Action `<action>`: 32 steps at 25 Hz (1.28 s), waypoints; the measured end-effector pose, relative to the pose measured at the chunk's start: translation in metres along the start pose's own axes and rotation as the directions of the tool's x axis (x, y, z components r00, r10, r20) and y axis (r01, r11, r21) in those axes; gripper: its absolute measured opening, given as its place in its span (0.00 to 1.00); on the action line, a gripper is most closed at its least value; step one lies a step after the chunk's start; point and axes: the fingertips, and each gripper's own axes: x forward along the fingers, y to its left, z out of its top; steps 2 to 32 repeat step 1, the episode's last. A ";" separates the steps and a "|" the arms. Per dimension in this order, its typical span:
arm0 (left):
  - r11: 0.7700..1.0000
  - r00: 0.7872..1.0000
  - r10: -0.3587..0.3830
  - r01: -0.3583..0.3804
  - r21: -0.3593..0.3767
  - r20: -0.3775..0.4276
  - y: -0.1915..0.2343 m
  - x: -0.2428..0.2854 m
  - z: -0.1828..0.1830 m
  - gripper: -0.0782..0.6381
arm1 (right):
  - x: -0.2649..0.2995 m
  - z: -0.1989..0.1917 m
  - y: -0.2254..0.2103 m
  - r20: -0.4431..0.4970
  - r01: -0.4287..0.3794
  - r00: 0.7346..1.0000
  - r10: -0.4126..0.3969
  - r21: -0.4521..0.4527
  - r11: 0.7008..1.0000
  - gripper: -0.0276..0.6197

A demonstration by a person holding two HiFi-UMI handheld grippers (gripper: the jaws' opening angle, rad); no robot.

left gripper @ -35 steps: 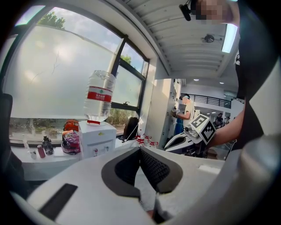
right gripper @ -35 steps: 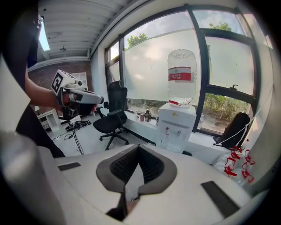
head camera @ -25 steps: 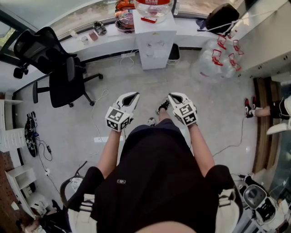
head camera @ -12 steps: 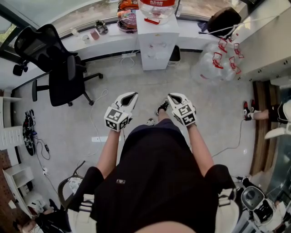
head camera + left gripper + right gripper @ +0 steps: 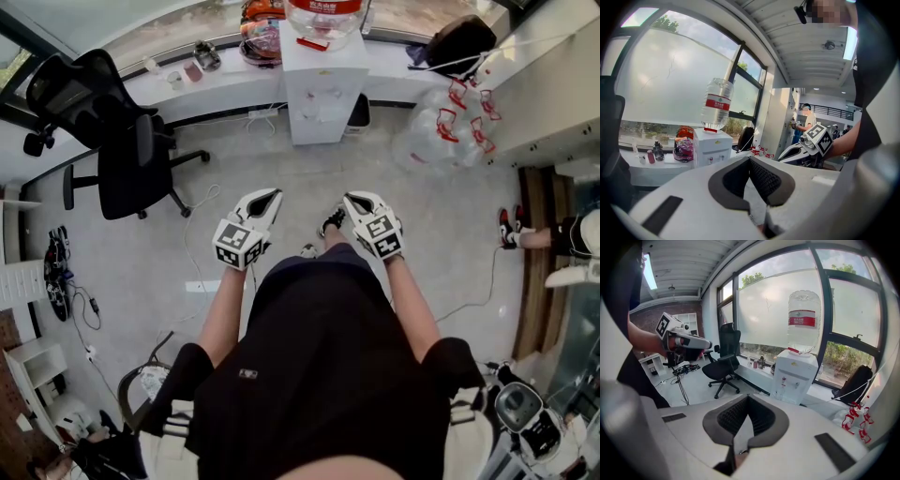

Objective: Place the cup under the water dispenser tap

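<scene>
Two claws: left claw [image 5: 270, 197] and right claw [image 5: 354, 200] are both pinched shut with nothing in them, side by side above the floor [image 5: 300, 169].
Chair: black office chair [image 5: 122, 141] off to the left, well apart from the claws.
Dispenser: white water dispenser [image 5: 322, 80] by the window, water jug [image 5: 323, 14] upside down on top.
Cup: small pink cup [image 5: 194, 71] on the worktop [image 5: 239, 82], left of the dispenser and far from both claws.

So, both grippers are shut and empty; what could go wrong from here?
A loose cable lies on the floor before the ledge: a tripping risk. The small things on the ledge beside the water dispenser stand close together, so reaching in could knock one over.
</scene>
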 end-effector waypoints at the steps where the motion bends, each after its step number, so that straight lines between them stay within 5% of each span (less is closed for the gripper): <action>1: 1.000 1.000 0.001 -0.001 -0.002 -0.001 0.001 -0.001 -0.001 0.11 | 0.001 0.001 0.001 0.001 -0.001 1.000 0.001 -0.001 1.000 0.04; 32: 1.000 1.000 0.001 -0.001 -0.002 -0.001 0.001 -0.001 -0.001 0.11 | 0.001 0.001 0.001 0.001 -0.001 1.000 0.001 -0.001 1.000 0.04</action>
